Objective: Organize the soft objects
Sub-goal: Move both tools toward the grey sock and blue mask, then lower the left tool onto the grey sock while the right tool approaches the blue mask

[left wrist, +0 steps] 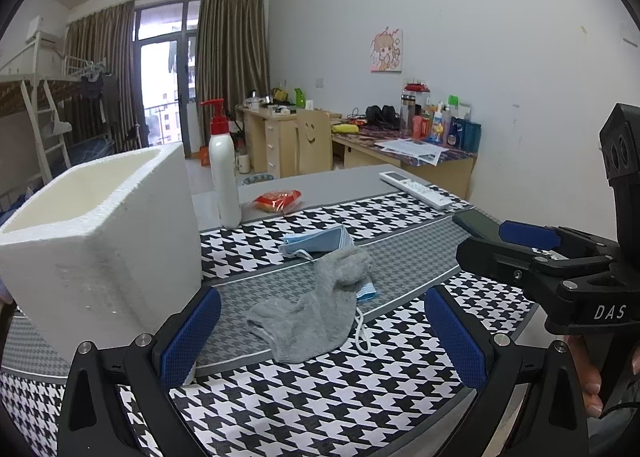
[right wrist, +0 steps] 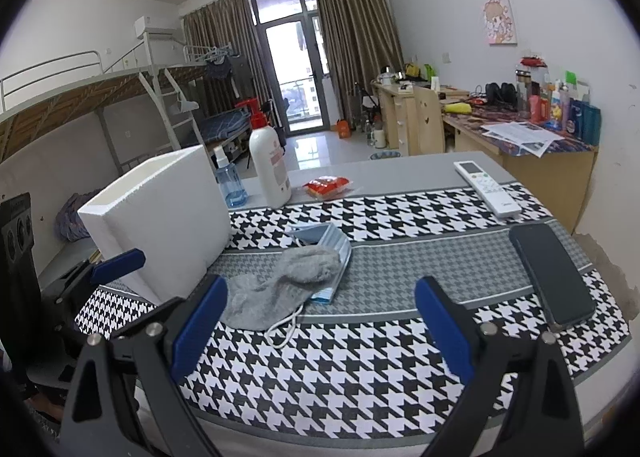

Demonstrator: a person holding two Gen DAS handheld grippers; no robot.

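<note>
Fingers of both grippers spread wide, nothing between them. Left gripper (left wrist: 322, 337) sits bottom centre of its view, blue pads either side of the grey sock (left wrist: 316, 309), above the cloth, no contact visible. Right gripper (right wrist: 320, 325) bottom centre of its own view, empty, over bare houndstooth table mat (right wrist: 360, 357); it also shows at right edge of the left view, jaws parted.

Grey sock lies crumpled mid-frame in both views, draped over a blue face mask (left wrist: 320, 239) whose white ear loop (left wrist: 362, 333) trails out toward the lower edge. White foam box (left wrist: 100, 233) stands at left, open top, touching nothing soft; inside not visible.

Other stuff: lotion pump bottle (left wrist: 224, 173), red snack packet (left wrist: 278, 201), white remote (left wrist: 416, 189), black phone (right wrist: 552, 277) at right, blue spray bottle (right wrist: 228, 181) behind the box.

Step, by my read: start of the first pick, nothing in the box yet as far as visible. Box looks like the likely target.

Next move calls for: left gripper drop onto the sock's bunched middle, close on fabric only. Risk: mask or ear loop snags and comes along.
</note>
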